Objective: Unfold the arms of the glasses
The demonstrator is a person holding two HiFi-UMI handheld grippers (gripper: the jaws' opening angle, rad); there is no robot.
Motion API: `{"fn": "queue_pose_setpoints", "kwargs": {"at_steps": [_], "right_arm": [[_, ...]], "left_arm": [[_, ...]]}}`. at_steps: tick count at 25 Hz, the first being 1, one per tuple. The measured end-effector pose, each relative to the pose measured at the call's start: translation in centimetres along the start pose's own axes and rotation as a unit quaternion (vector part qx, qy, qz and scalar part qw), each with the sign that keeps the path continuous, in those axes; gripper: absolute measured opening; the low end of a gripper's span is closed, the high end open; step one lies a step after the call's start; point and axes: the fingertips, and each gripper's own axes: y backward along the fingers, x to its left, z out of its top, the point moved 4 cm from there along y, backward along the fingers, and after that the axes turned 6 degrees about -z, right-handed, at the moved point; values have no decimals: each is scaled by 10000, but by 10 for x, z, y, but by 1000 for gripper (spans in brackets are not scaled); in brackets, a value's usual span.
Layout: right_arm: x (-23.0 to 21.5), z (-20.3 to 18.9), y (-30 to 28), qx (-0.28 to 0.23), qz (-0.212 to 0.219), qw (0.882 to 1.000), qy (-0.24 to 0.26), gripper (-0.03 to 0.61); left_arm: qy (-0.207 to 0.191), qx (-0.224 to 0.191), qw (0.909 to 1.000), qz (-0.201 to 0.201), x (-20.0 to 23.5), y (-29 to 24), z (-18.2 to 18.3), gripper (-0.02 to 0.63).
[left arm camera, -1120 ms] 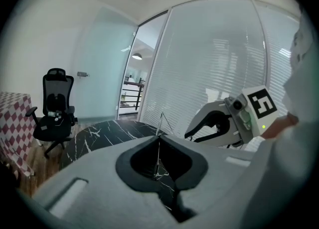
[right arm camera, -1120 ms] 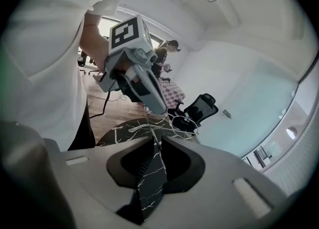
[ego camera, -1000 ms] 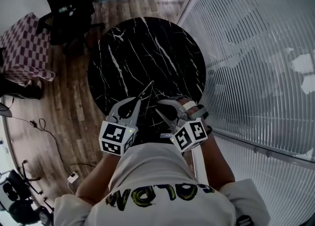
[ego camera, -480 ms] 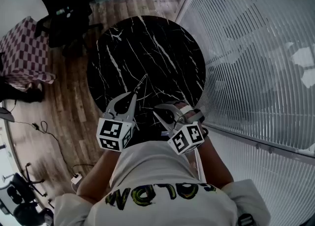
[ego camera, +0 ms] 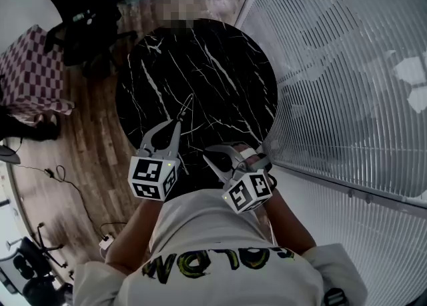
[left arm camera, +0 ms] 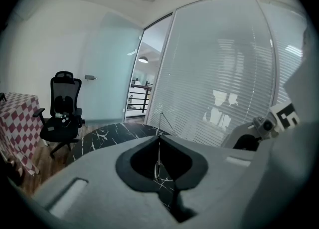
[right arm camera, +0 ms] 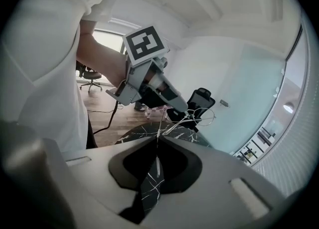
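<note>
Thin wire glasses (right arm camera: 203, 116) hang above the near edge of the round black marble table (ego camera: 220, 65). My left gripper (ego camera: 177, 123) is shut on the frame, and one thin arm (ego camera: 186, 107) sticks out beyond its tip over the table. In the left gripper view the wire (left arm camera: 159, 123) rises from the closed left gripper (left arm camera: 159, 136). My right gripper (ego camera: 209, 151) sits just right of it, jaws closed. In the right gripper view the other arm (right arm camera: 172, 126) runs from the lenses down into the right gripper (right arm camera: 157, 141).
A black office chair (ego camera: 87, 21) and a piece of furniture under a checked cloth (ego camera: 30, 65) stand left of the table on the wood floor. A glass wall with blinds (ego camera: 333, 71) runs close along the right. Cables (ego camera: 60, 175) lie on the floor at the left.
Both grippers have drifted a little to the left in the head view, keeping their hold. The right gripper has rolled slightly.
</note>
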Motion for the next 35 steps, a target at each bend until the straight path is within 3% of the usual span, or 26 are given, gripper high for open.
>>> {"fn": "queue_pose_setpoints", "kwargs": {"at_steps": [6,9,11,14,22,26,35], "right_arm": [[7,-3,0,24,161,9998,-125,26],[1,-1,4,-116,291,9980,-540,95],[-8,6,9,-329,353,9941,-977,97],[-26,13,8,-517,180,9843,-1679,95],[-33,9,-25,-120,-295,9471,-3193,98],[-29,2,-33,133,-424,9408,-3361,101],[-23,-2,-36,257,-436,9425,-3303,67]], "left_arm": [[-40,85,9999,-59,-3,-2,-4,3],[-77,162,9998,-83,-5,-3,-9,3],[-76,196,9997,-102,-6,-3,-13,3],[-61,218,9997,-125,-9,-3,-16,5],[-26,139,9998,-152,-16,-5,-17,4],[-20,63,9999,-150,-19,-2,-15,5],[10,75,9998,-179,-18,0,-20,3]]}}
